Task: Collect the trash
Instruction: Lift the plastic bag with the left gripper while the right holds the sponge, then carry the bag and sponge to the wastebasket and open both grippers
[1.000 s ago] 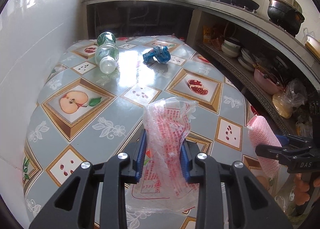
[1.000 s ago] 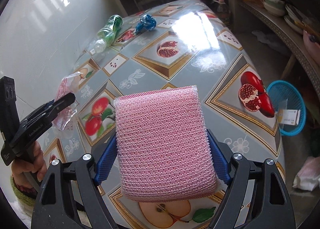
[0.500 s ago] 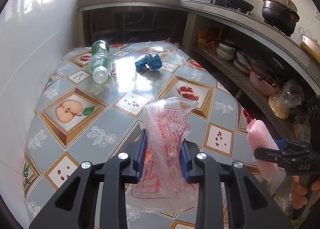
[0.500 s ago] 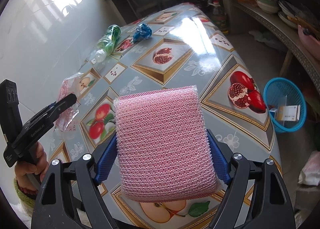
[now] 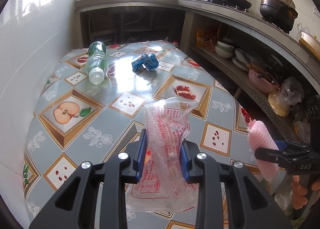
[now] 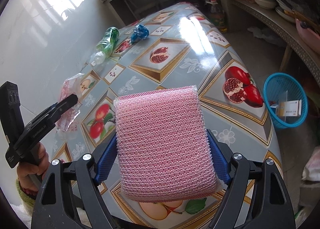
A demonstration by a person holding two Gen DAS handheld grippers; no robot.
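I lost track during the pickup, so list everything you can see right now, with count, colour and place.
plastic wrapper: 1, clear with red print, between left gripper fingers
scrub sponge: 1, pink, between right gripper fingers
plastic bottle: 1, clear and green, lying on table's far side
crumpled bag: 1, blue, on table beside the bottle
basket: 1, blue, on floor beside table, small box inside
table: 1, grey fruit-print cover
left gripper: 1, black, blue pads
right gripper: 1, black, blue pads

Home kitchen: wok (image 5: 236,3), pot (image 5: 278,8), shelved bowls (image 5: 224,48).
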